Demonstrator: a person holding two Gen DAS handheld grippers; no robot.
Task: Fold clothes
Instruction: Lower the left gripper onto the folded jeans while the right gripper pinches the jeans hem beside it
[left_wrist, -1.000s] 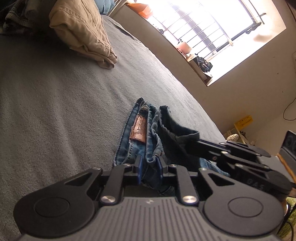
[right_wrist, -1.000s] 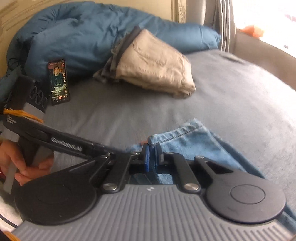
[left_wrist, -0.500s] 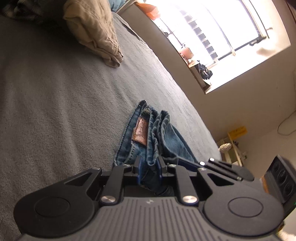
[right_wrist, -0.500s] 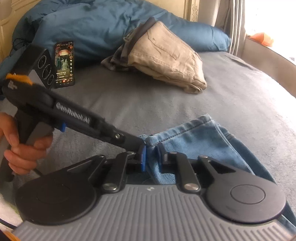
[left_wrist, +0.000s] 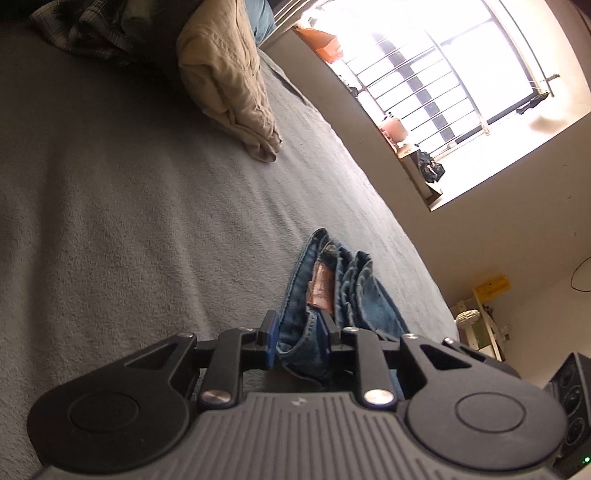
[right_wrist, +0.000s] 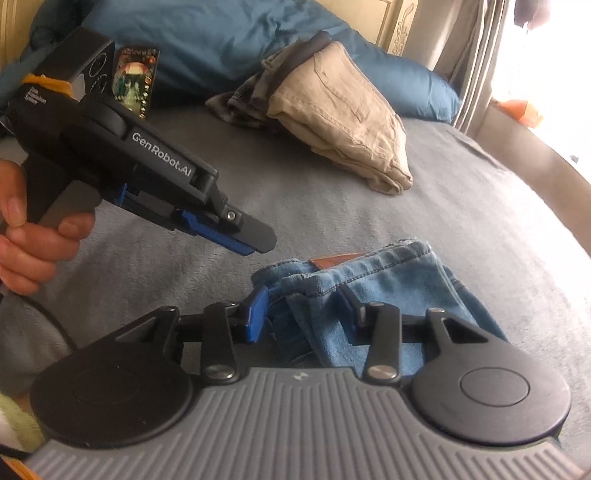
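Folded blue jeans (right_wrist: 399, 273) with a brown leather patch (right_wrist: 332, 260) lie on the grey bed cover (right_wrist: 332, 206). My right gripper (right_wrist: 304, 299) straddles their near folded edge. Its jaws are opening, and the pads stand clear of the denim between them. A person's hand (right_wrist: 22, 236) holds my left gripper (right_wrist: 258, 242) just above and left of the jeans, with no cloth hanging from it. In the left wrist view the jeans (left_wrist: 354, 291) show through the narrow, opening gap of the left gripper (left_wrist: 298, 332).
Folded beige trousers (right_wrist: 343, 110) rest on plaid clothing (right_wrist: 236, 107) at the back of the bed, in front of a blue duvet (right_wrist: 221, 33). A lit phone (right_wrist: 135, 81) leans there too. The bed's right edge runs below a barred window (left_wrist: 461, 74); a speaker (left_wrist: 569, 387) stands beyond.
My right jaws went from shut on the denim edge to wide apart, leaving it on the bed. The left gripper lifted off the jeans to the upper left. Both views rolled slightly.
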